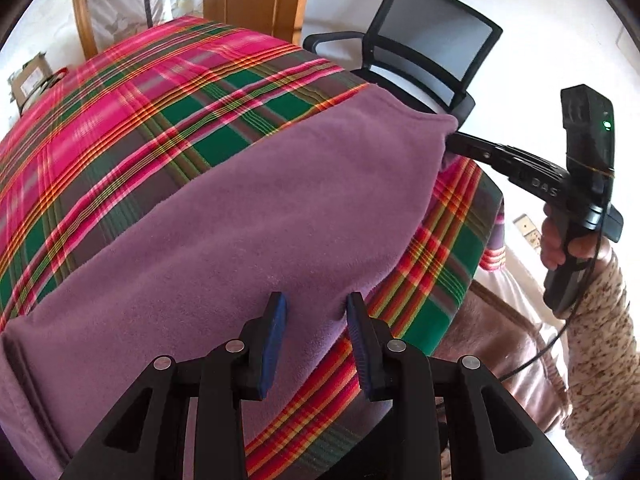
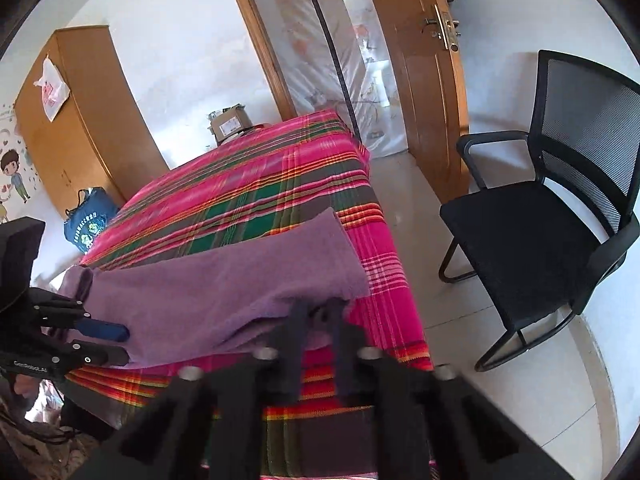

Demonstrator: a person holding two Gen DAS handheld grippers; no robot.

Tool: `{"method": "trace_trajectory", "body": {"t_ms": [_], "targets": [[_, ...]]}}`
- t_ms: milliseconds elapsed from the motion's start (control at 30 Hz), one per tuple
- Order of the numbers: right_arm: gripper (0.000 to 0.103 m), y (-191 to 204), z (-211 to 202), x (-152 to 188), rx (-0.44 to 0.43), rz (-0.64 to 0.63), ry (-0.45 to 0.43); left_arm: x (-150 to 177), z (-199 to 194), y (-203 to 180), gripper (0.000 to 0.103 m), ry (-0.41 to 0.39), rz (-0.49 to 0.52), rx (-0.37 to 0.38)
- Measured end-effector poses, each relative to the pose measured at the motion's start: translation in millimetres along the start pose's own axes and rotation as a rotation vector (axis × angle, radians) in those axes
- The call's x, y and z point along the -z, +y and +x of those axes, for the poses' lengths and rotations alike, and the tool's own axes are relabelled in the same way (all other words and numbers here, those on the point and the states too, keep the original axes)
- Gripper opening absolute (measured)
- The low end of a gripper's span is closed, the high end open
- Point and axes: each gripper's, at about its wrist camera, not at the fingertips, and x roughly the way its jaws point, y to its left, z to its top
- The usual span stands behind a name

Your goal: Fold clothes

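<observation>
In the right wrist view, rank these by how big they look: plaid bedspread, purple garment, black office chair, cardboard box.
Largest to smallest as they look:
1. plaid bedspread
2. purple garment and black office chair: about alike, and the garment lies nearer the camera, so I won't rank them
3. cardboard box: farthest away

Garment (image 1: 248, 208) on bed (image 1: 120, 92), chair (image 2: 552, 216) beside bed
</observation>
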Motion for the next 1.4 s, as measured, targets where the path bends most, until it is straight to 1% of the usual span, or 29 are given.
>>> {"method": "trace_trajectory", "body": {"t_ms": [67, 133, 200, 300, 400, 533, 600, 767, 900, 1000, 1033, 1067, 1100, 1233, 1300, 1367, 1400], "targets": [[0.004, -1, -5, -3, -0.013, 0.016, -0.01, 1, 2, -2, 0.032, 0.002, 0.01, -0.006], [0.004, -4, -12, -7, -0.014, 0.041, -0.033, 3, 1, -9, 0.032, 0.001, 0.042, -0.014], [0.004, -11, -19, -11, -0.01, 0.073, -0.063, 4, 1, -11, 0.032, 0.002, 0.049, -0.01], [0.003, -18, -23, -13, -0.002, 0.102, -0.066, 3, 1, -11, 0.032, 0.003, 0.041, -0.003], [0.003, -21, -23, -12, 0.005, 0.136, -0.07, 4, -1, -13, 0.032, 0.001, 0.048, -0.003], [0.003, -29, -27, -4, -0.043, 0.218, -0.095, 6, 1, -19, 0.033, -0.002, 0.083, -0.007], [0.003, -35, -26, 3, -0.046, 0.24, -0.089, 6, 4, -20, 0.033, 0.004, 0.09, -0.018], [0.003, -34, -14, 11, 0.021, 0.218, -0.031, 7, 7, -29, 0.033, -0.008, 0.14, -0.072], [0.003, -31, -10, 10, 0.072, 0.201, -0.032, 7, 7, -31, 0.033, -0.013, 0.151, -0.083], [0.003, -29, -9, 7, 0.096, 0.195, -0.051, 8, 9, -33, 0.033, -0.015, 0.175, -0.092], [0.003, -28, -8, 4, 0.107, 0.193, -0.056, 8, 9, -33, 0.031, -0.018, 0.176, -0.085], [0.0, -27, -7, 1, 0.119, 0.191, -0.062, 7, 8, -31, 0.025, -0.019, 0.167, -0.07], [0.0, -27, -7, -2, 0.129, 0.192, -0.072, 5, 7, -28, 0.012, -0.019, 0.156, -0.053], [0.001, -31, -12, -13, 0.104, 0.229, -0.098, 1, 4, -16, 0.011, -0.016, 0.088, 0.016], [0.001, -27, -16, -12, 0.06, 0.221, -0.096, 0, 3, -15, 0.011, -0.017, 0.067, 0.035], [0.002, -22, -20, -8, 0.033, 0.217, -0.089, 0, 3, -14, 0.011, -0.012, 0.054, 0.055], [0.002, -20, -20, -6, 0.019, 0.222, -0.079, 1, 3, -16, 0.013, -0.009, 0.06, 0.05]]}}
